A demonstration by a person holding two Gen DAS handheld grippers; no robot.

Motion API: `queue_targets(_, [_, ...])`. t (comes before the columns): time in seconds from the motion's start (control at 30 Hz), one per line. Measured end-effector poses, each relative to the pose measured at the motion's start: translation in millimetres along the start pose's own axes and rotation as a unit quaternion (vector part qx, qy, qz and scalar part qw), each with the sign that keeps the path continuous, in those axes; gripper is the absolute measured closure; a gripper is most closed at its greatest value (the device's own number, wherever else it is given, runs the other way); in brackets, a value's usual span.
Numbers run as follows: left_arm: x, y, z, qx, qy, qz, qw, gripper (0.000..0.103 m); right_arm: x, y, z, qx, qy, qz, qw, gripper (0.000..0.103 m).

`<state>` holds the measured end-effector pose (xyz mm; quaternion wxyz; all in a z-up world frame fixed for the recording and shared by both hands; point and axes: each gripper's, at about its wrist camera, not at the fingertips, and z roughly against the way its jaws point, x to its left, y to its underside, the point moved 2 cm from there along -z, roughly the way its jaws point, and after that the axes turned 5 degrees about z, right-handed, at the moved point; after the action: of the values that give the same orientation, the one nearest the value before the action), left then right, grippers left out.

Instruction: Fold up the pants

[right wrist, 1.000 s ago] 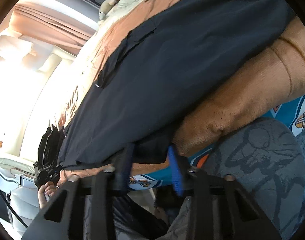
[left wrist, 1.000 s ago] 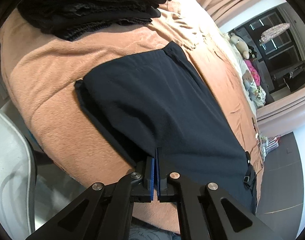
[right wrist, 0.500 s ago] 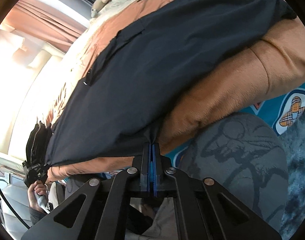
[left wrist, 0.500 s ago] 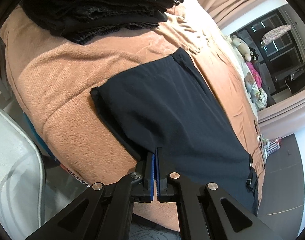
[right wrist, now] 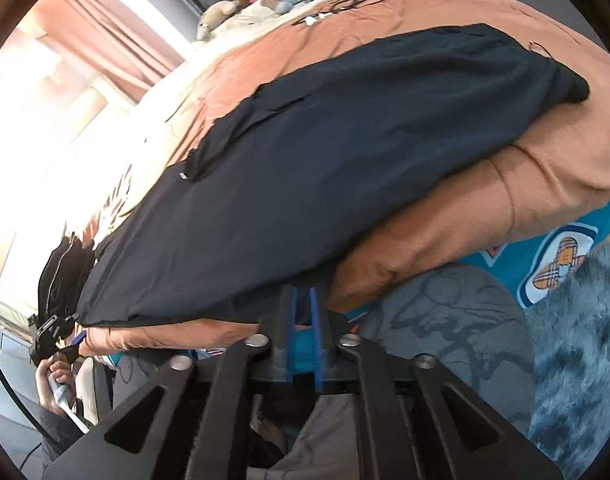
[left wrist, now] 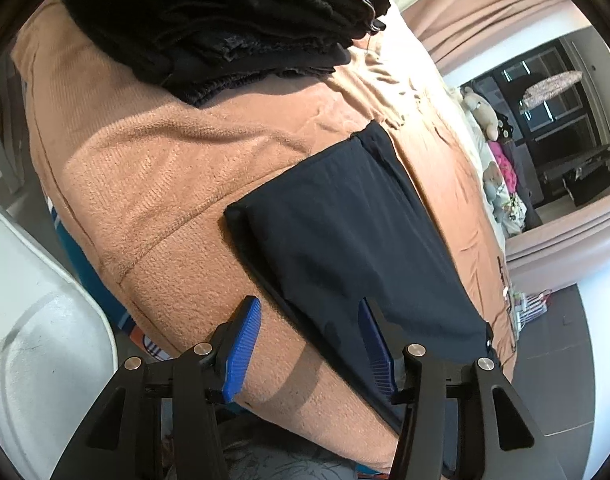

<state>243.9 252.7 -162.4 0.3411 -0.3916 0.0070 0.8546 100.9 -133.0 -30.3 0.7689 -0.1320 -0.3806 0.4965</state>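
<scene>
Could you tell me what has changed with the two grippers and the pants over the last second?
The left gripper, shut on the near edge of the pants until half a second ago, has opened and let go. The right gripper went from open to shut on the edge; now a narrow gap shows between its fingers, and its grip is unclear. The pants stay flat on the blanket, the black pile untouched.

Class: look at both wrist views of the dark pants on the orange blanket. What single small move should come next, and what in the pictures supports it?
Probably open the right gripper fully and draw it back. The left gripper is wide open, clear of the pants, which lie flat on the blanket. The right one's pads show only a narrow gap at the near edge, so that side seems barely released.
</scene>
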Motion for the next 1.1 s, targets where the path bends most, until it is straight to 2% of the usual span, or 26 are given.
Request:
queue_targets(0.03, [0,-2,-1,-0.001,0.0,0.0,1.0,0.05,-5,2,2,-0.004,0.0,0.002,1.0,0.068])
queue_targets(0.07, [0,-3,-2,-0.001,-0.002,0.0,1.0,0.05,-4,2,2,-0.01,-0.001,0.005,1.0,0.061])
queue_targets(0.17, [2,-10,-11,0.0,0.003,0.011,0.9999,0.05,3,3,-4,-0.017,-0.007,0.015,1.0,0.061])
queue_targets(0.37, [17,-23,-14,-0.031,0.058,0.069,0.9954,0.05,9,4,-14,-0.022,-0.021,0.026,0.999,0.061])
queue_targets(0.53, [17,-17,-12,-0.047,0.088,0.08,0.9918,0.049,10,1,-26,-0.023,-0.034,0.03,0.999,0.061])
queue_targets(0.67, [9,-27,-20,-0.053,0.076,0.074,0.9929,0.049,20,-3,-37,-0.019,-0.04,0.048,0.998,0.061])
queue_targets(0.7, [7,-29,-20,-0.059,0.071,0.073,0.9931,0.054,22,-5,-39,-0.02,-0.037,0.051,0.998,0.061])
queue_targets(0.73, [5,-30,-21,-0.06,0.065,0.069,0.9937,0.068,24,-6,-40,-0.022,-0.032,0.055,0.998,0.061])
queue_targets(0.77, [3,-31,-23,-0.056,0.059,0.065,0.9946,0.077,26,-9,-42,-0.024,-0.023,0.06,0.998,0.061])
queue_targets(0.8, [4,-32,-25,-0.052,0.059,0.065,0.9949,0.092,27,-10,-45,-0.023,-0.021,0.061,0.998,0.061])
queue_targets(0.83, [4,-33,-24,-0.052,0.059,0.065,0.9947,0.097,28,-12,-48,-0.022,-0.019,0.062,0.998,0.061])
queue_targets(0.93, [-1,-37,-16,-0.064,0.061,0.059,0.9943,0.099,35,-19,-57,-0.014,-0.014,0.069,0.997,0.061])
queue_targets(1.1, [-37,-50,5,-0.078,0.076,0.023,0.9938,0.1,58,-33,-68,-0.015,-0.029,0.093,0.995,0.061])
